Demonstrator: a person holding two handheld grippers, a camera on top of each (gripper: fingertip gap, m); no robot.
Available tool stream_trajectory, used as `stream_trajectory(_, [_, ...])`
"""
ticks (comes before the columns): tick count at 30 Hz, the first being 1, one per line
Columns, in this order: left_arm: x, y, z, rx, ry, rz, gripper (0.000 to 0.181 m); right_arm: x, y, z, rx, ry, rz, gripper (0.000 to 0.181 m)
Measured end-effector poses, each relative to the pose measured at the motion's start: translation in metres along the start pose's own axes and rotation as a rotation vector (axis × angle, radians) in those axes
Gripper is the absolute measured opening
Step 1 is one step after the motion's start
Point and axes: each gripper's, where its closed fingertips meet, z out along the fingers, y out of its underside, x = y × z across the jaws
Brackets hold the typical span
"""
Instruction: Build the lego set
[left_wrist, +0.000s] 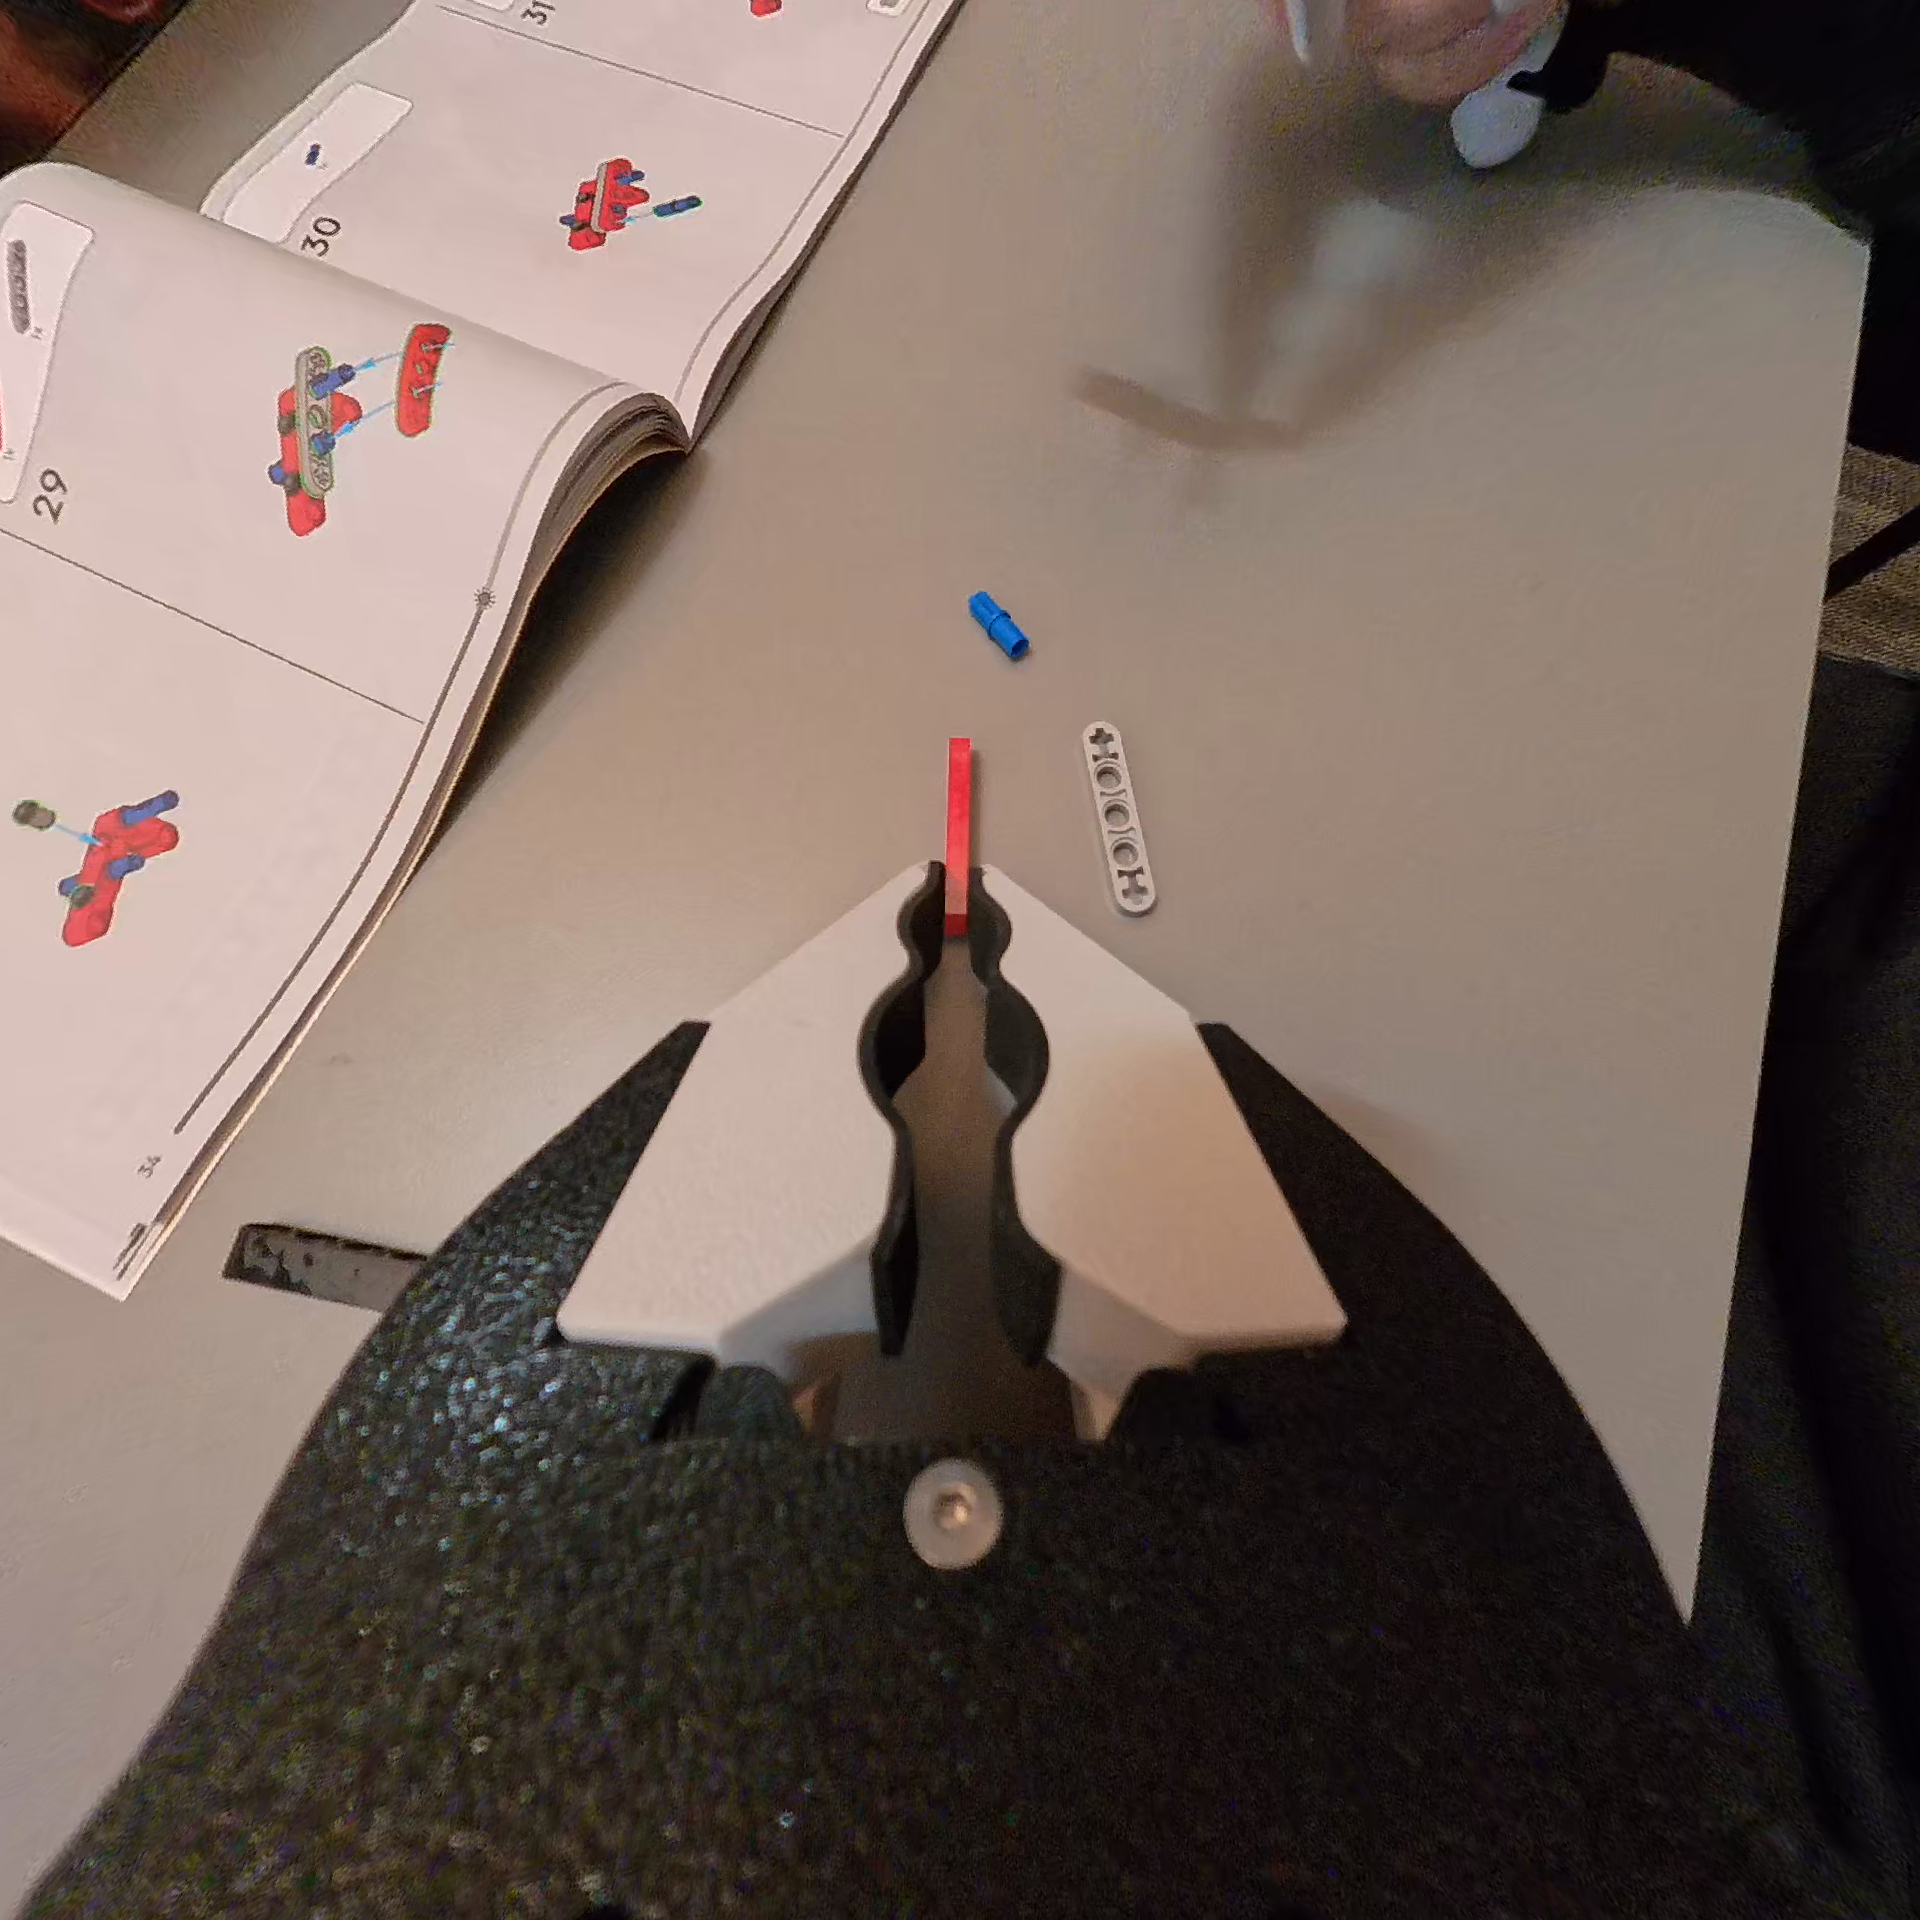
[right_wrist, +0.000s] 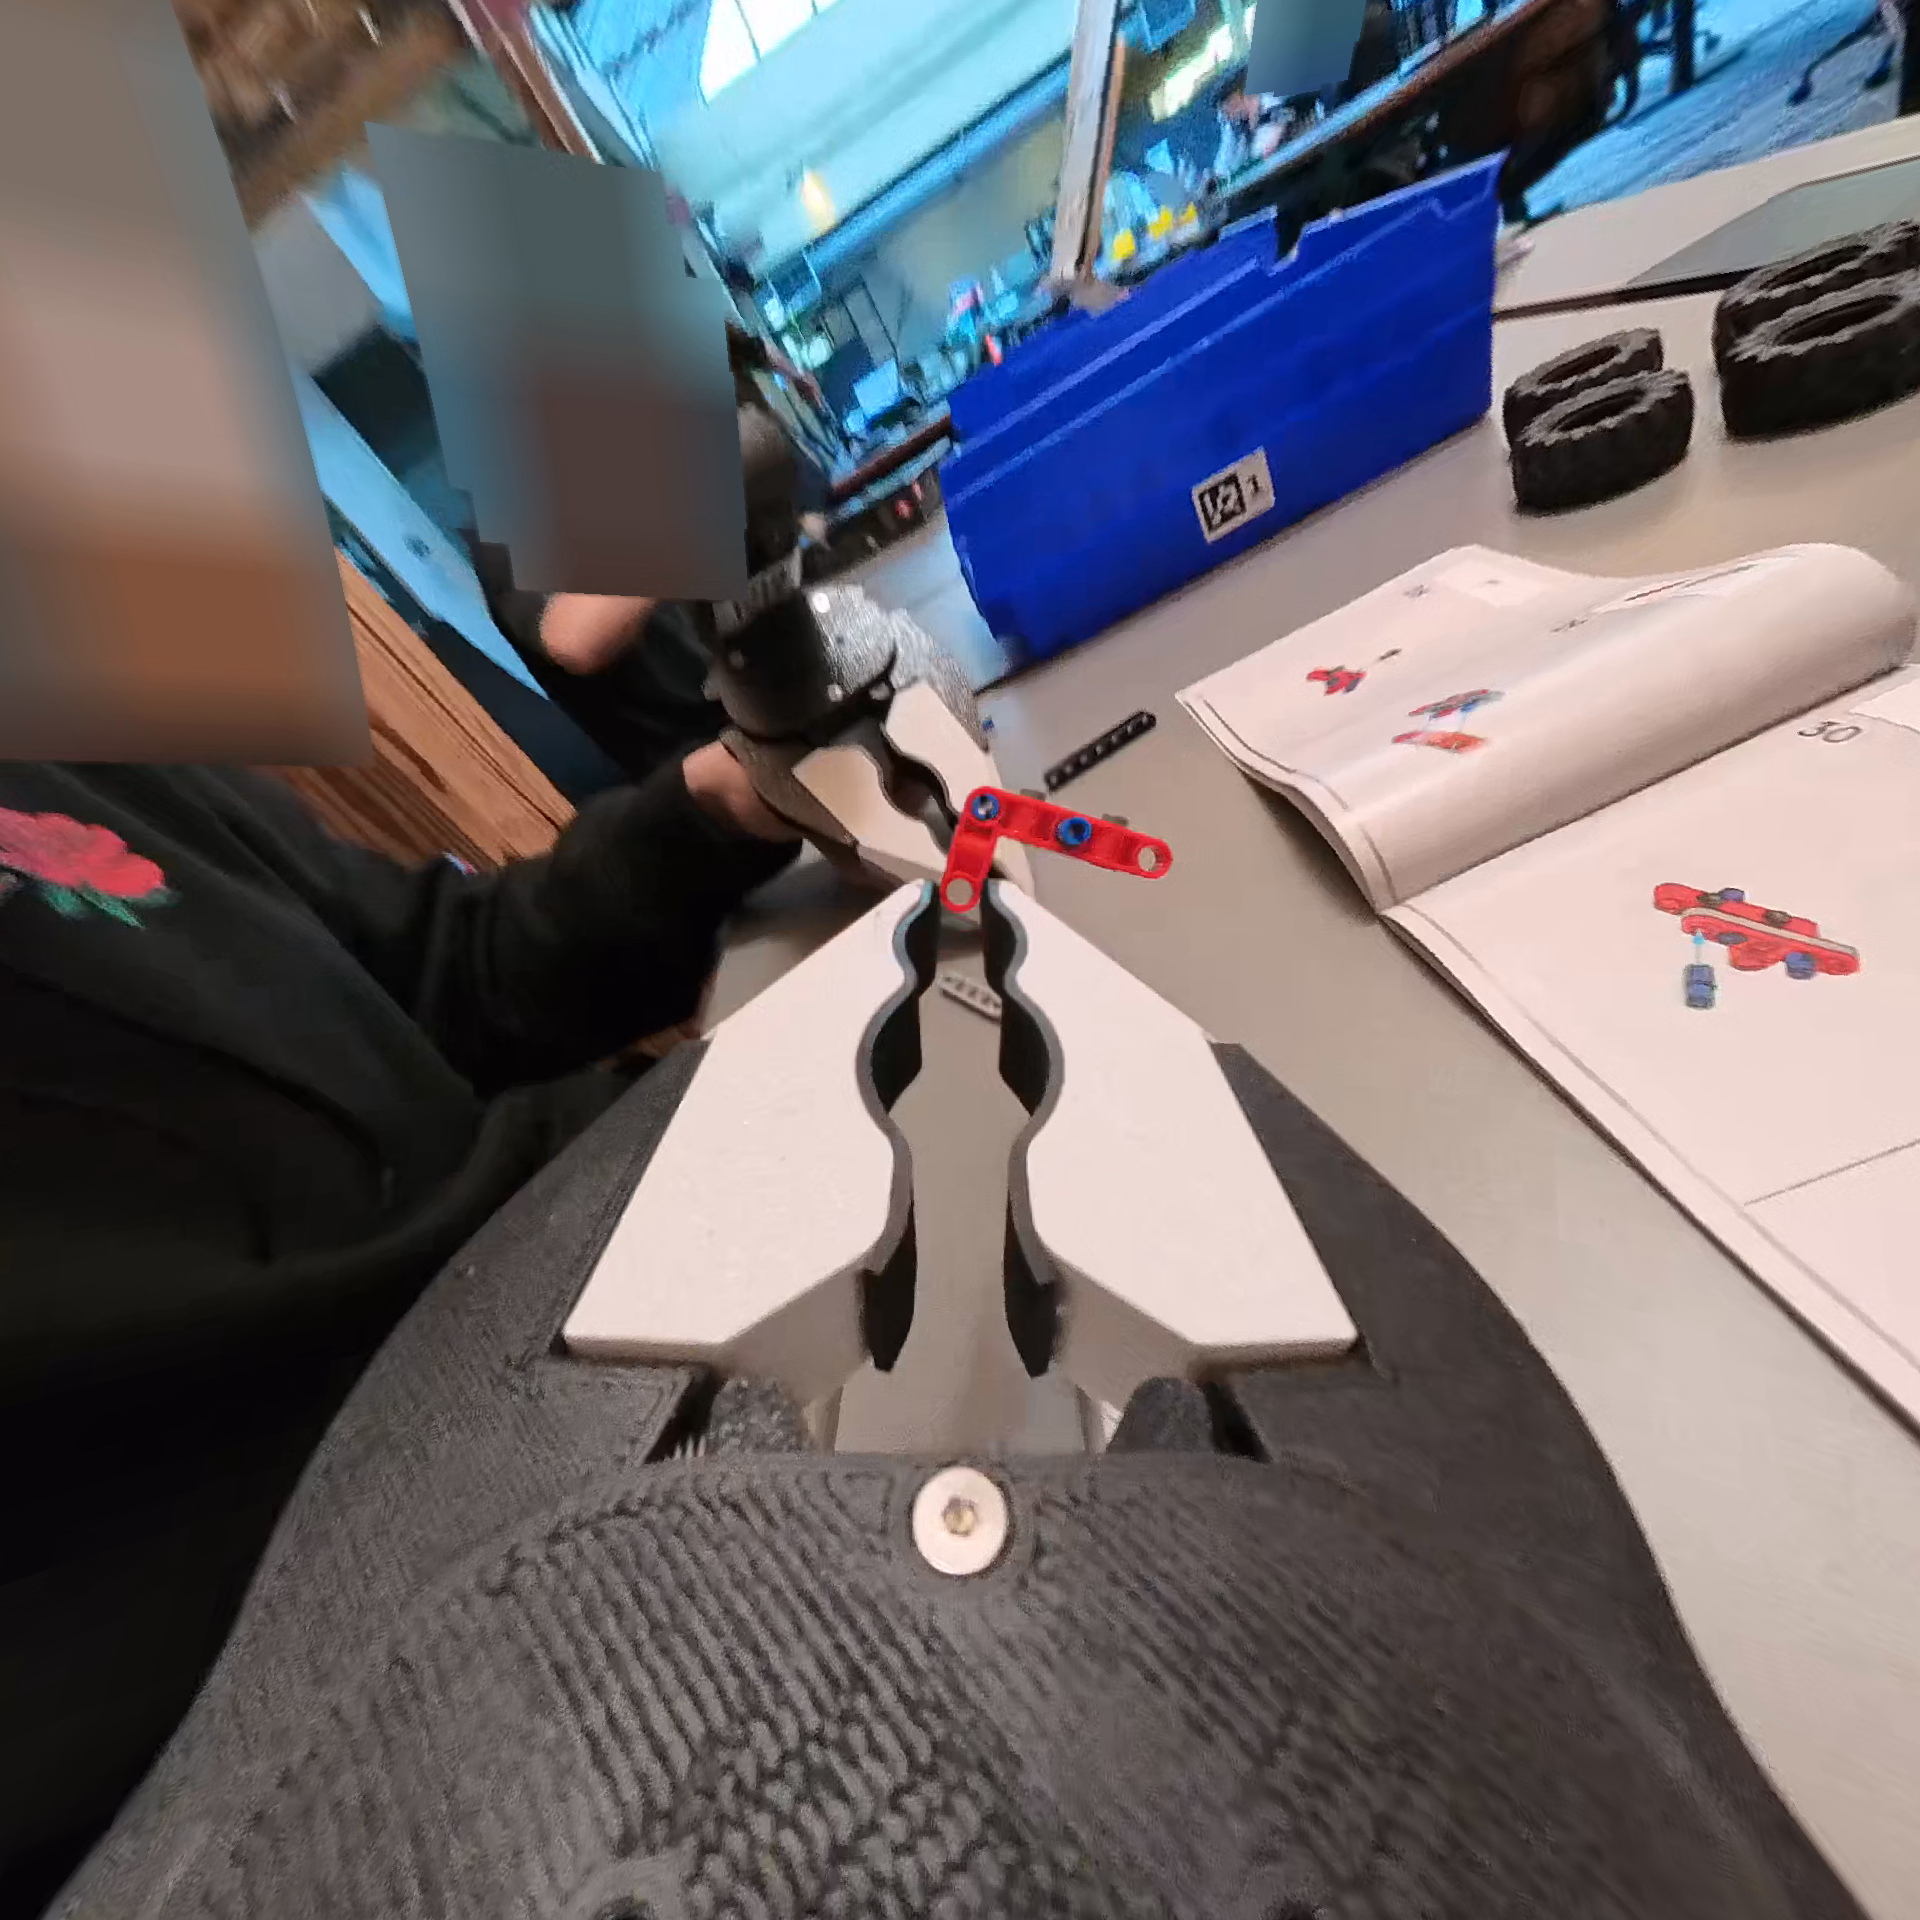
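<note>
My left gripper (left_wrist: 956, 883) is shut on a thin red angled beam (left_wrist: 958, 810), which I see edge-on, held above the grey table (left_wrist: 1455, 831). In the right wrist view the same red beam (right_wrist: 1049, 831) shows two blue pins in it and sticks out of the left gripper (right_wrist: 935, 790). A loose blue pin (left_wrist: 997, 625) and a light grey beam with several holes (left_wrist: 1118, 819) lie on the table just beyond. My right gripper (right_wrist: 959, 894) is nearly closed and holds nothing, some way short of the red beam. It shows only as a blur (left_wrist: 1340, 281) in the left wrist view.
The open instruction booklet (left_wrist: 312, 520) lies to the left and also shows in the right wrist view (right_wrist: 1610, 1039). A blue bin (right_wrist: 1226, 416), black tyres (right_wrist: 1600, 426) and a long black beam (right_wrist: 1101, 748) stand farther off. A person's black sleeve (right_wrist: 520, 935) is at the table edge. The left tips stand about 5 centimeters off the loose blue pin (left_wrist: 997, 625).
</note>
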Motion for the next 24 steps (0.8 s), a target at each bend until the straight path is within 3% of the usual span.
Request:
stream_trajectory(5, [0.0,0.0,0.0,0.0,0.001,-0.001,0.001,0.001,-0.014,-0.011,0.118,-0.056,0.088,0.005])
stream_trajectory(24, [-0.001,-0.001,0.001,0.0,0.001,-0.001,0.001,-0.007,-0.019,-0.014,0.165,-0.148,0.135,0.005])
